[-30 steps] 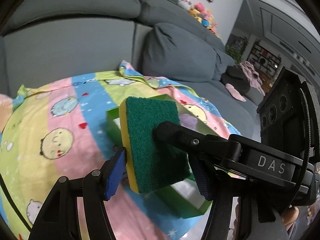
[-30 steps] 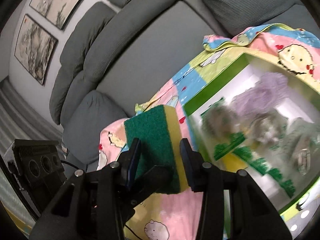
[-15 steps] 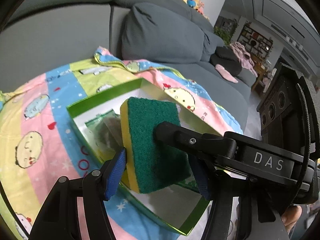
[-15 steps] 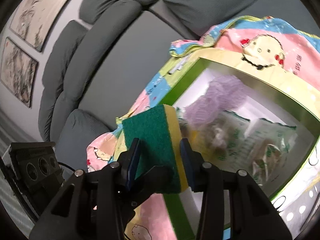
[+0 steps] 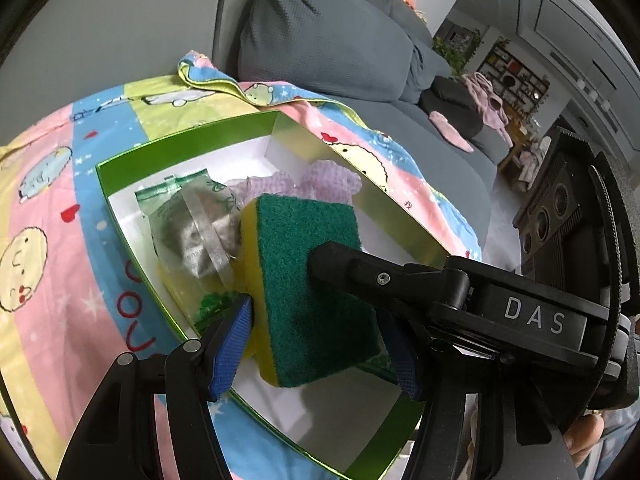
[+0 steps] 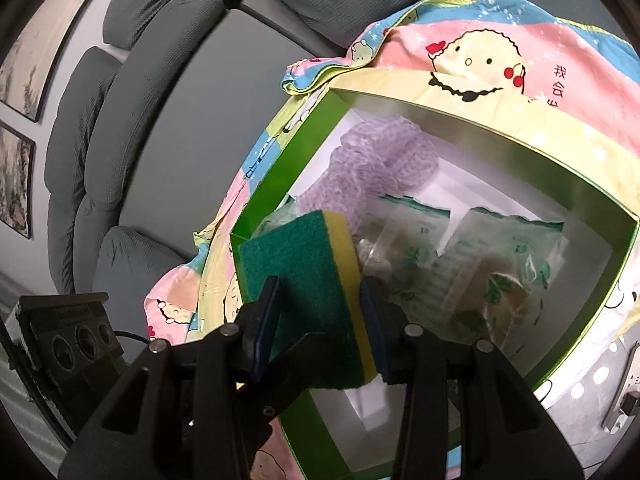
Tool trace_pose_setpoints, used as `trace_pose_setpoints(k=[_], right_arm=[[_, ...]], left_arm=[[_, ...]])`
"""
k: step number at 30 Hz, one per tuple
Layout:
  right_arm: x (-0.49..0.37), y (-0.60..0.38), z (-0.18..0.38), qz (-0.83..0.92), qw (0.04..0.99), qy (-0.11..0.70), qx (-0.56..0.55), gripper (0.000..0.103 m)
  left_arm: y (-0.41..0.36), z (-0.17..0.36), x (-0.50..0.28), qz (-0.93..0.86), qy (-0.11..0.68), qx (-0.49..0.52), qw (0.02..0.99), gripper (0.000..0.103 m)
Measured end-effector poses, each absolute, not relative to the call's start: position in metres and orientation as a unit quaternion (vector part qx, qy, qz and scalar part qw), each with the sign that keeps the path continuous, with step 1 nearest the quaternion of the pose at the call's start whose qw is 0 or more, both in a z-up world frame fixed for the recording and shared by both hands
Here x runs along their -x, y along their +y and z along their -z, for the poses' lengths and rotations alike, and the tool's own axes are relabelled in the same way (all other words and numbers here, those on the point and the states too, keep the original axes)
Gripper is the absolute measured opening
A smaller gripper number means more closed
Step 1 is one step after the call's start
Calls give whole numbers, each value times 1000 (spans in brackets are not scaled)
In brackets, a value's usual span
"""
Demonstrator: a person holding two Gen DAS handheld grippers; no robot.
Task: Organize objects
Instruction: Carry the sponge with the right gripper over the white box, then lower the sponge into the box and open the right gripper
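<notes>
A green-and-yellow scouring sponge (image 5: 308,288) is held over an open green box (image 5: 120,160) with a white floor. Both grippers grip it at once. My left gripper (image 5: 316,344) is shut on its lower end. My right gripper (image 6: 320,332) is shut on the sponge (image 6: 304,284) too, and its black finger crosses the green face in the left wrist view. In the box (image 6: 272,184) lie a lilac mesh cloth (image 6: 372,164) and two clear packets with green print (image 6: 504,264). The sponge hangs above the box's near left part.
The box sits on a pastel cartoon-print blanket (image 5: 52,208) spread over a grey sofa (image 5: 320,28) with cushions. A pink garment (image 5: 484,96) lies further along the sofa. A pale patterned surface with a metal fitting (image 6: 628,384) shows past the box's right edge.
Both grippers have carried the sponge forward and down, from above the blanket to over the open box. The box now fills both views. The grip on the sponge is unchanged.
</notes>
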State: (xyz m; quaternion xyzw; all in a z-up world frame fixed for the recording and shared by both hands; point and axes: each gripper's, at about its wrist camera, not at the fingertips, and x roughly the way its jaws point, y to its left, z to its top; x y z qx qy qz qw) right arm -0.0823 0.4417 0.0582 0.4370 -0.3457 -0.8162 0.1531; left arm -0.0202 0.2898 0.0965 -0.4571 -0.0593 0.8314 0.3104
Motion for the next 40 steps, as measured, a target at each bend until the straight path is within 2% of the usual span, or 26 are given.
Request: trace_pose_setpoints(k=[2,5,13,14,16,19,23,26,30,33,40], right_arm=[[81,442,-59,817,149,-345,-436,40],[82,441,-58,817,147,-344,-438,40],[81,441,-59,821,136,-341,-437,41],[80,441,-61,823,131,-337,-438,45],[76,441,-67,834,121,-326,-429,52],[71,440,-77,845,122,-317,-414,55],[61,442,-92,861,113,-310,-386,73],[53,445,-102,874,96,-299,-371,81],[46,448,-108,879,83,-294,-366,83],[43,447,-110,883,64,-282,-369,93],[41,444,-108,881,49,-278,-380,94]], left_arm=[[289,-97,20,-831,-63,457,310,64],[288,-94,21,-828,-61,466,304,77],[285,-96,19,-834,-58,461,298,79],[285,-97,19,-836,-56,460,295,83],[282,-101,16,-841,-53,453,292,84],[279,-108,13,-845,-50,446,290,84],[273,-119,5,-858,-40,427,281,85],[269,-126,1,-864,-38,416,279,85],[264,-134,-2,-869,-40,405,282,86],[262,-135,-3,-872,-41,401,278,86],[259,-136,-5,-876,-47,392,278,86]])
